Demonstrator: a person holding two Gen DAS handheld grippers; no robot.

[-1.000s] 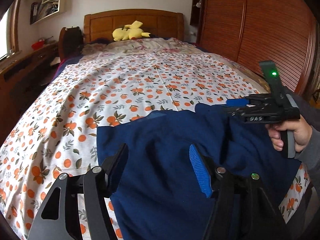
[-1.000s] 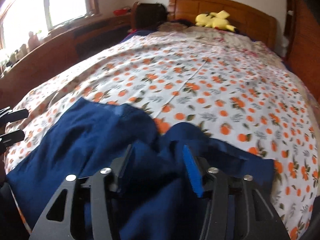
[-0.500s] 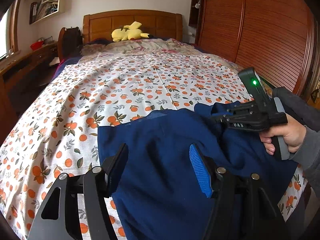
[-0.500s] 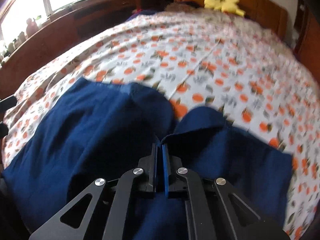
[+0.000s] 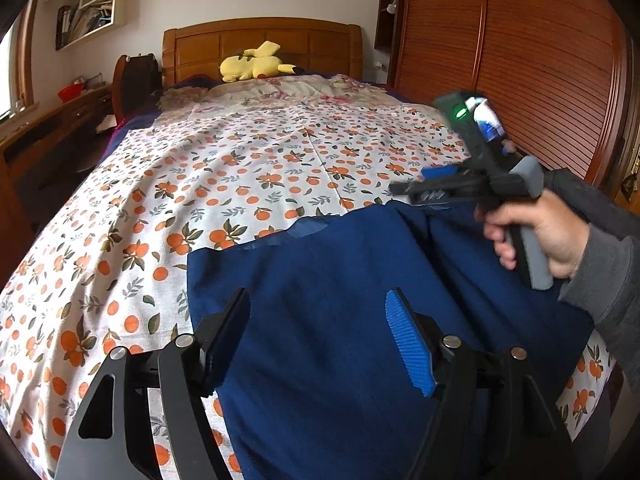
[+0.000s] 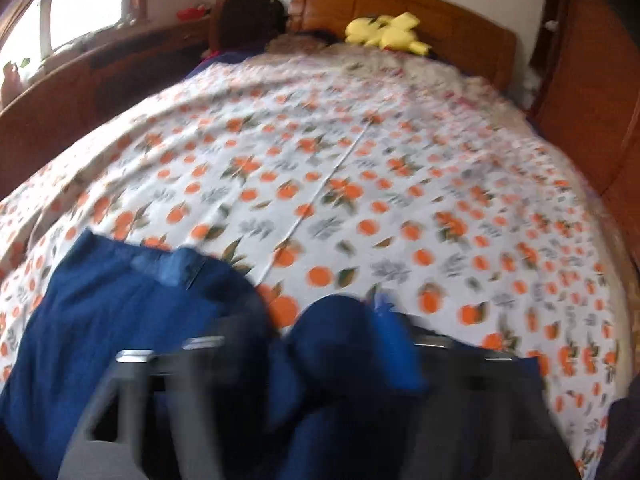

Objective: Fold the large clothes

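A large dark blue garment [image 5: 360, 288] lies at the near end of the bed; it also shows in the right wrist view [image 6: 120, 320]. My left gripper [image 5: 320, 340] is open, its fingers spread over the blue cloth, holding nothing. My right gripper [image 5: 420, 184] hovers just above the garment's far right edge in the left wrist view, with its blue pad apart from the black finger. In the blurred right wrist view, my right gripper [image 6: 320, 332] has its fingers spread wide over a bunched fold of the cloth.
The bed [image 5: 240, 168] has an orange-print sheet. A yellow plush toy [image 5: 252, 64] lies by the wooden headboard [image 5: 260, 36]. A wooden wardrobe [image 5: 540, 60] stands to the right, a desk [image 5: 48, 128] and a chair [image 5: 136, 76] to the left.
My right gripper shut on the garment's far edge half a second ago; now it has opened and lifted off the cloth. The left gripper has stayed open and still.
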